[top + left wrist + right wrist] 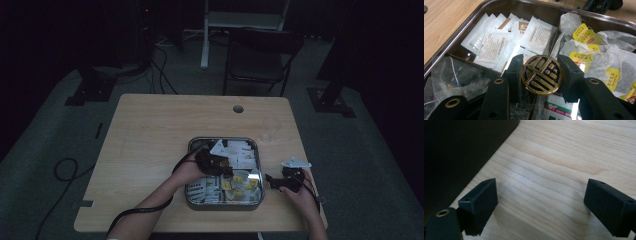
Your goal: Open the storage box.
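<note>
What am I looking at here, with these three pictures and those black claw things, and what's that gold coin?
A person sits at a wooden table and holds a hand tool with two black jaws in each hand. The high view looks down from above the person. The other two pictures come from small cameras riding on the tools, looking along their jaws.

On the table stands a metal tray holding white paper sachets and tea bags with yellow tags.

The left gripper reaches into the tray, and its jaws are shut on a round gold medallion with a dark pattern.

The right gripper rests over bare table beside the tray, jaws wide apart and holding nothing.
</note>
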A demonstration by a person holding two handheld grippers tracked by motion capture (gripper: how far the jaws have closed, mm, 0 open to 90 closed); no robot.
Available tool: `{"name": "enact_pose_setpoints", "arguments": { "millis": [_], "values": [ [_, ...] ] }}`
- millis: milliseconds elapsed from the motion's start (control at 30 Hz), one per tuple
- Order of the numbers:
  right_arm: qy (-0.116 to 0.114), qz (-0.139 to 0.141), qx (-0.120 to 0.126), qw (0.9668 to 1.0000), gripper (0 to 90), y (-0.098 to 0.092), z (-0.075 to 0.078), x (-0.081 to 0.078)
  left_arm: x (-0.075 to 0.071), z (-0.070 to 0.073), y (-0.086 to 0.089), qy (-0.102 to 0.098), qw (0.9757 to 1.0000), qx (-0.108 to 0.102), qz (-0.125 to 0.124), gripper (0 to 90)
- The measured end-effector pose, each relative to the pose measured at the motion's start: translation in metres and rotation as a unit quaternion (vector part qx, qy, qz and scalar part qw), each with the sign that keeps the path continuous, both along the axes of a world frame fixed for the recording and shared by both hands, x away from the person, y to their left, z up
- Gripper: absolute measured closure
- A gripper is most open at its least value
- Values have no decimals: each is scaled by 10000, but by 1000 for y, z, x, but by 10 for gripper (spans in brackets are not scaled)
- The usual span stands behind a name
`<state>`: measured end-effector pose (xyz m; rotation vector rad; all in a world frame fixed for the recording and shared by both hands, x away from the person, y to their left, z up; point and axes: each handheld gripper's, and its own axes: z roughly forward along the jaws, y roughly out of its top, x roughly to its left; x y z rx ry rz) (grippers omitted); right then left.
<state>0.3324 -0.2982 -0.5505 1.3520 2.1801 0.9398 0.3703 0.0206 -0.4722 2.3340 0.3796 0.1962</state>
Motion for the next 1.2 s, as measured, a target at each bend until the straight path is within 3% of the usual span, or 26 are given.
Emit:
{"name": "enact_pose_setpoints", "arguments": {
  "millis": [233,467,700,1200],
  "values": [
    [4,-2,2,10000,111,0,0,0,-1,2,-1,25,10000,50,2,599],
    [4,-3,3,10000,111,0,0,0,-4,10,-2,-119,9998,163,-34,599],
    [-3,2,-4,10000,111,0,0,0,-5,23,-1,-147,9999,26,-86,599],
    [-4,7,-9,10000,111,0,0,0,5,38,24,-352,9988,-61,340,599]
  ]
}}
